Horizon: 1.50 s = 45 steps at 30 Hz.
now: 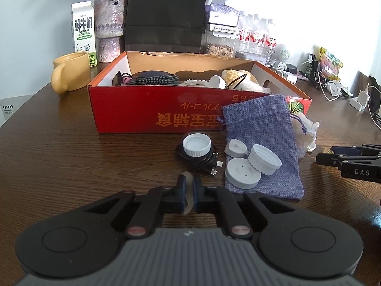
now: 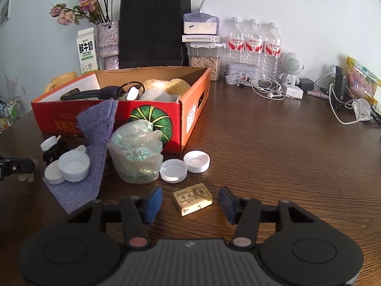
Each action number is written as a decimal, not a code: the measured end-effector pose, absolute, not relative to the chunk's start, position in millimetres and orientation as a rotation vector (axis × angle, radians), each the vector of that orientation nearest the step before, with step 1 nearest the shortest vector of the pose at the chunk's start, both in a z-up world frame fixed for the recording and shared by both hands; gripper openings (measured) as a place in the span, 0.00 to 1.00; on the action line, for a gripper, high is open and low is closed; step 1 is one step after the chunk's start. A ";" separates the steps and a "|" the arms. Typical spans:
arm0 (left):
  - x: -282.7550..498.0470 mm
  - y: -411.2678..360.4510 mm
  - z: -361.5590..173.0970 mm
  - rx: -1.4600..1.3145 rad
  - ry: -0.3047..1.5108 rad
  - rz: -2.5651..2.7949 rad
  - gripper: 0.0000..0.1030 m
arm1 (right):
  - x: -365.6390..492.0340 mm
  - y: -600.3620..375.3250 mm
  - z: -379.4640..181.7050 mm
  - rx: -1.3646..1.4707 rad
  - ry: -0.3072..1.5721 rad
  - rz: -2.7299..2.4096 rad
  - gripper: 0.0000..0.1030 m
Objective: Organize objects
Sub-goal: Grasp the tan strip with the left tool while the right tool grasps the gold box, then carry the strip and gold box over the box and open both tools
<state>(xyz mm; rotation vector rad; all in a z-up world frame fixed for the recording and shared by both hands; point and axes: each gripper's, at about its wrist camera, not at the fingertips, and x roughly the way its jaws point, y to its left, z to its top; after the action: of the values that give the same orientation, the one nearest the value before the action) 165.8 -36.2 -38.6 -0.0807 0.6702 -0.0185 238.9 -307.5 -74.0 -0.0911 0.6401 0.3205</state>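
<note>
left gripper (image 1: 189, 190) pinching a thin translucent scrap (image 1: 188, 196) that might slip, right gripper (image 2: 190, 201) open around the little box (image 2: 192, 199), could nudge the caps (image 2: 173, 170)

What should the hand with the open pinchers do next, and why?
Probably ease the right gripper forward and close on the small tan block. Its jaws are open with the block lying on the table between them, not yet touched. The red box behind looks like where it belongs.
</note>
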 end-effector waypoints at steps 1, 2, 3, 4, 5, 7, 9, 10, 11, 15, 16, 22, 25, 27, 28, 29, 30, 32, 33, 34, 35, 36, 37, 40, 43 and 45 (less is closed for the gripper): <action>165.8 -36.0 -39.0 -0.080 0.671 -0.019 0.07 | 238.9 -307.8 -73.7 -0.090 0.639 0.320 0.34; 165.7 -35.9 -39.1 -0.080 0.671 -0.018 0.07 | 238.8 -308.0 -73.6 -0.089 0.639 0.322 0.33; 165.5 -35.8 -39.2 -0.080 0.671 -0.018 0.07 | 238.5 -307.8 -73.4 -0.089 0.638 0.325 0.33; 165.2 -35.4 -39.7 -0.081 0.671 -0.018 0.07 | 238.4 -307.7 -73.2 -0.089 0.637 0.327 0.33; 165.2 -35.0 -39.8 -0.081 0.671 -0.017 0.07 | 237.8 -307.2 -73.0 -0.091 0.635 0.329 0.33; 165.0 -34.5 -39.6 -0.083 0.670 -0.017 0.07 | 236.1 -306.8 -72.1 -0.093 0.625 0.328 0.33; 165.0 -34.1 -39.7 -0.086 0.669 -0.017 0.07 | 234.3 -306.0 -71.3 -0.090 0.619 0.326 0.33; 164.9 -33.7 -39.3 -0.087 0.668 -0.018 0.07 | 232.6 -304.9 -70.8 -0.090 0.613 0.325 0.33; 164.3 -33.8 -38.9 -0.087 0.666 -0.020 0.07 | 230.7 -303.4 -70.2 -0.090 0.606 0.328 0.33; 161.6 -32.4 -35.9 -0.090 0.652 -0.023 0.07 | 223.6 -295.5 -68.0 -0.097 0.586 0.339 0.33; 160.5 -31.8 -34.7 -0.089 0.646 -0.024 0.07 | 222.0 -293.7 -67.0 -0.096 0.581 0.342 0.33; 153.4 -27.9 -23.8 -0.086 0.606 -0.029 0.06 | 210.2 -281.0 -59.6 -0.096 0.548 0.377 0.33; 150.4 -26.6 -17.8 -0.082 0.580 -0.035 0.06 | 203.9 -272.3 -54.2 -0.097 0.525 0.399 0.33; 149.7 -26.0 -14.5 -0.078 0.566 -0.037 0.06 | 200.4 -267.8 -49.6 -0.089 0.505 0.410 0.33; 149.8 -25.5 -12.7 -0.078 0.561 -0.040 0.06 | 198.6 -265.0 -46.6 -0.084 0.494 0.417 0.33; 149.9 -25.3 -11.1 -0.078 0.555 -0.042 0.06 | 197.0 -261.8 -43.7 -0.082 0.483 0.424 0.33; 149.9 -24.8 -9.5 -0.078 0.549 -0.044 0.06 | 196.4 -258.8 -40.9 -0.082 0.474 0.432 0.33; 151.2 -24.5 -5.4 -0.079 0.536 -0.049 0.06 | 196.1 -251.6 -35.1 -0.086 0.455 0.448 0.33; 151.7 -24.5 -3.4 -0.080 0.527 -0.053 0.06 | 196.4 -248.3 -32.6 -0.088 0.447 0.455 0.33; 152.4 -24.6 -0.9 -0.081 0.517 -0.055 0.06 | 197.3 -244.4 -29.9 -0.091 0.439 0.463 0.33; 153.3 -24.6 1.4 -0.082 0.507 -0.058 0.06 | 198.3 -240.4 -27.3 -0.092 0.432 0.469 0.33; 154.3 -24.9 3.8 -0.082 0.498 -0.061 0.06 | 199.8 -236.9 -25.1 -0.094 0.427 0.476 0.33; 155.6 -24.6 6.4 -0.084 0.488 -0.063 0.06 | 201.5 -232.5 -22.7 -0.096 0.420 0.482 0.33; 160.4 -25.0 14.0 -0.082 0.461 -0.073 0.06 | 207.8 -219.1 -16.2 -0.103 0.401 0.500 0.33; 166.9 -25.0 22.0 -0.081 0.436 -0.083 0.06 | 215.5 -208.4 -10.5 -0.106 0.383 0.510 0.33; 171.5 -24.5 26.8 -0.080 0.419 -0.086 0.06 | 222.2 -201.0 -6.7 -0.107 0.372 0.511 0.33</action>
<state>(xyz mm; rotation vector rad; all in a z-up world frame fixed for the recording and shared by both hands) 171.5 -24.5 26.8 -0.0804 0.4192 -0.0863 222.2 -201.0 -6.7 -0.1073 0.3725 0.5112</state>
